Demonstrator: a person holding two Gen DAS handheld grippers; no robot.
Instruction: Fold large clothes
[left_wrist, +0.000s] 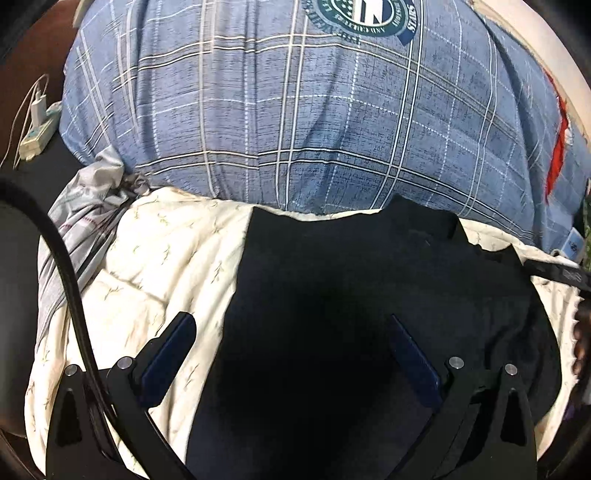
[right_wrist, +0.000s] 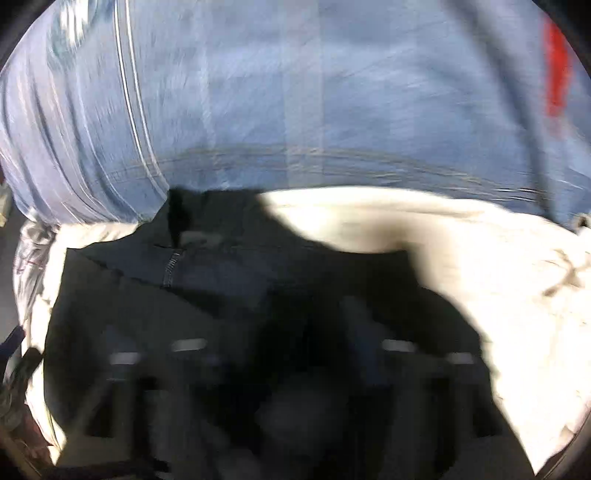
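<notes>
Two grippers worked over one dark garment (left_wrist: 351, 295), which lay spread on a cream quilt (left_wrist: 155, 266) patterned with small twigs. Seen from the left wrist, the left gripper (left_wrist: 291, 328) stood with its jaws wide apart: its left finger (left_wrist: 170, 354) hung over bare quilt just beside the garment's left edge, while its right finger (left_wrist: 413, 362) hung over the dark cloth, so that edge ran up between the two. Whether either finger touched the fabric could not be told. Beyond the garment's far edge rose a blue plaid pillow (left_wrist: 280, 122) bearing a round green crest (left_wrist: 362, 14), and to the left of it lay a crumpled grey striped cloth (left_wrist: 88, 206) and a white power strip (left_wrist: 40, 129). The right wrist view was smeared by motion; the garment (right_wrist: 207, 295) filled its lower middle, a stitched seam (right_wrist: 170, 269) showing near the far edge, with quilt (right_wrist: 498, 280) to the right. The right gripper (right_wrist: 291, 354) was only a dark blur over the cloth, and its jaw state could not be told.
</notes>
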